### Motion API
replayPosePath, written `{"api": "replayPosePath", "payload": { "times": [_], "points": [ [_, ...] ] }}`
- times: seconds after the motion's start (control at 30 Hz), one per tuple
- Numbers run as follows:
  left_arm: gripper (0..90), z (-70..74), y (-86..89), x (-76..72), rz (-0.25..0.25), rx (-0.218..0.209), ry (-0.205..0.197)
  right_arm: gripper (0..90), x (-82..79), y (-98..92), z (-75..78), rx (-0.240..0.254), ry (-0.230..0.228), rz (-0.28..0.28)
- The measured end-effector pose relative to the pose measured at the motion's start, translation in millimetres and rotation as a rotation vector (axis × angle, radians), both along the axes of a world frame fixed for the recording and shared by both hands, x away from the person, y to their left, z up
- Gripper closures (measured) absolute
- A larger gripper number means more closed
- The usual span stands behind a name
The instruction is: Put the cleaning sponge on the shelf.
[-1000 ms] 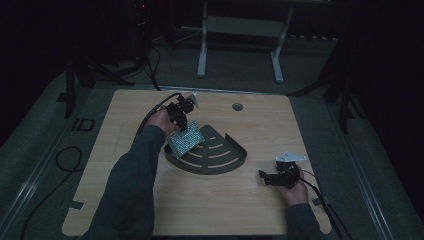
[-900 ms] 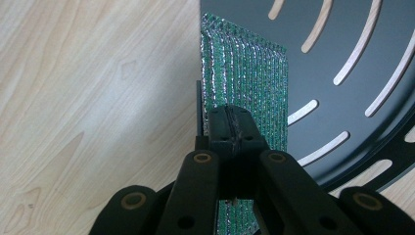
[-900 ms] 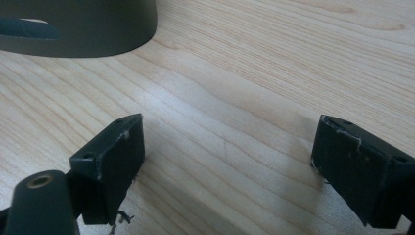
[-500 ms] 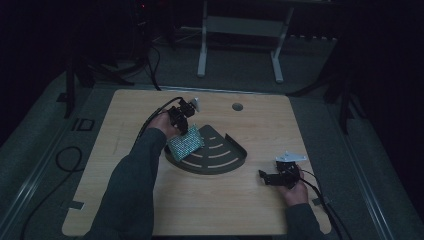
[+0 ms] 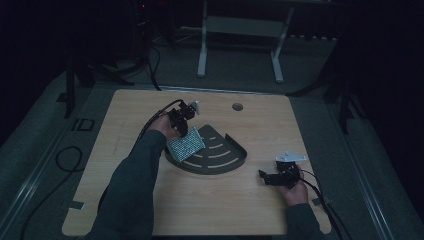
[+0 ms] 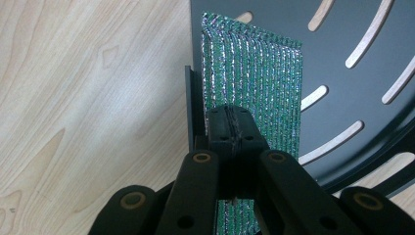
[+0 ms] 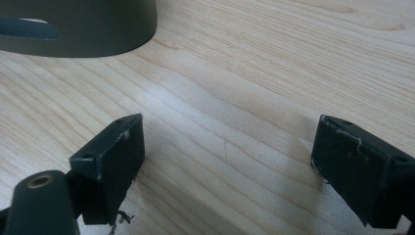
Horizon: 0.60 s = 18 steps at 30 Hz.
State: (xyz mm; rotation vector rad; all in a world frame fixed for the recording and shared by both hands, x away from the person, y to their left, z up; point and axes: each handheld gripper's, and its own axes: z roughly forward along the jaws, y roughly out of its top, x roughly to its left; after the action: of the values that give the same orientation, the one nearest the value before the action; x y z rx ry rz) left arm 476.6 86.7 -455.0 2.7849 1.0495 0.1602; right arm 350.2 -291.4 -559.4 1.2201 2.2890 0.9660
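Left gripper (image 6: 230, 128) clamps the green cloth (image 6: 254, 78) over the slotted tray (image 6: 352, 63); release next. Right gripper (image 7: 225, 166) fingers wide apart.

wooden table (image 5: 150, 210) | round hole (image 5: 237, 106) near far edge | white-legged stand (image 5: 240, 30) behind

The table (image 5: 125, 150) lies bare along its left side, far edge and front middle. The rack (image 5: 220, 157) with its raised curved wall blocks the centre, a green sponge (image 5: 186, 145) across its left rim. The right gripper (image 5: 267, 178) sits near the front right.
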Motion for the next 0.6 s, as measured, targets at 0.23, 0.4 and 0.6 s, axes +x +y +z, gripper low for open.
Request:
{"api": "replayPosePath", "payload": {
  "times": [0.23, 0.4, 0.6],
  "points": [
    [89.6, -2.3, -0.9, 0.9, -0.002, 0.032, -0.006, 12.0, 0.0, 0.0, 0.0, 0.0, 0.0, 0.0],
    [89.5, -4.2, 0.1, 2.1, 0.004, 0.04, -0.007, 12.0, 0.0, 0.0, 0.0, 0.0, 0.0, 0.0],
    [89.4, -8.3, -0.1, 3.7, 0.012, 0.058, -0.013, 12.0, 0.0, 0.0, 0.0, 0.0, 0.0, 0.0]
  ]
}}
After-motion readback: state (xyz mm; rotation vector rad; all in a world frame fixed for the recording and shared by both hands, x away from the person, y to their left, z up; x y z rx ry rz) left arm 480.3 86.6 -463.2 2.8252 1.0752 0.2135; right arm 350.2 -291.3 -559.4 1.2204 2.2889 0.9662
